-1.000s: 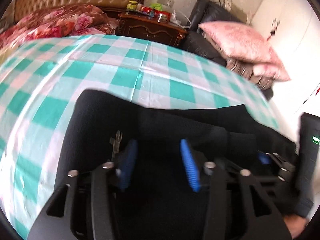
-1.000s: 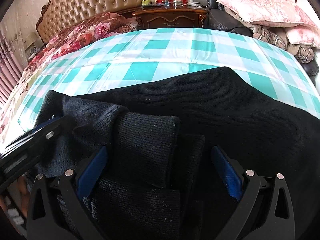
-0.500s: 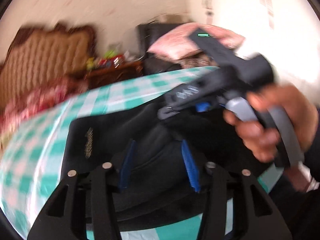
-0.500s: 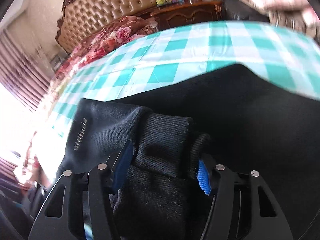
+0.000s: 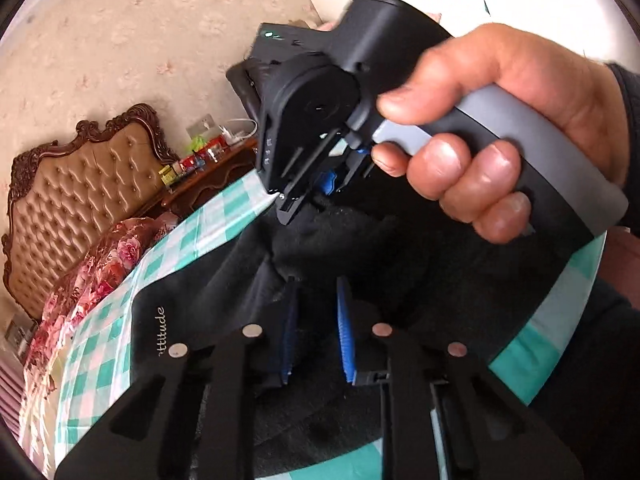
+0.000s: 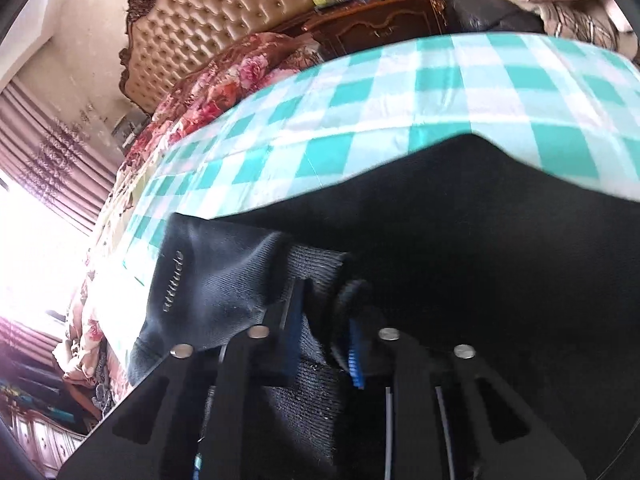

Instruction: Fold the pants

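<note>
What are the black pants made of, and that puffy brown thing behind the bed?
The pants look like soft knit cloth, matte black; the cuff shows fine ribs, so probably a stretchy knit. The headboard looks like padded leather or imitation leather: tan, slightly shiny, dimpled with buttons, inside a dark carved frame that looks like wood. Which leather, I cannot tell.

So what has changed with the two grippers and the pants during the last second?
Both grippers closed on the black pants: the right gripper went from wide open to shut on the ribbed cuff, and the left gripper narrowed onto a fold. Both lifted and swung the fabric upward, and the right hand came into the left view. The checkered cloth stayed flat.
</note>
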